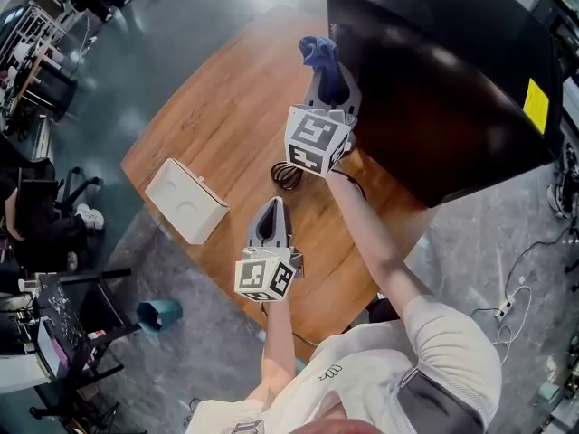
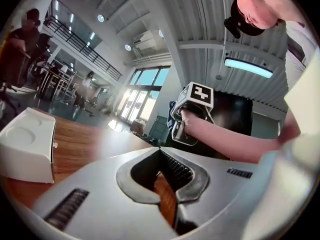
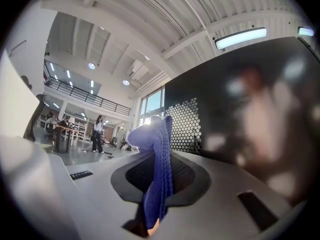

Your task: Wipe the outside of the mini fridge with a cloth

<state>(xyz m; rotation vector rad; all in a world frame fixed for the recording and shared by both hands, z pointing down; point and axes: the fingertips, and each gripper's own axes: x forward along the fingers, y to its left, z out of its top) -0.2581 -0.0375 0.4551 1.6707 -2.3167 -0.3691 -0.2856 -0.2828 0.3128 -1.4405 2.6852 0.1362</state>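
The right arm (image 1: pixel 384 247) stretches forward, its right claw (image 1: pixel 327 78) clamped on a blue cloth (image 1: pixel 317 50). The left claw (image 1: pixel 273 208) sits behind the right claw, nearer the body, with its jaws pressed together and nothing between them.

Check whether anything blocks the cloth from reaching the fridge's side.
Nothing visible does. The blue cloth, clamped in the right gripper, is already up beside the mini fridge's black side, with no object between them.
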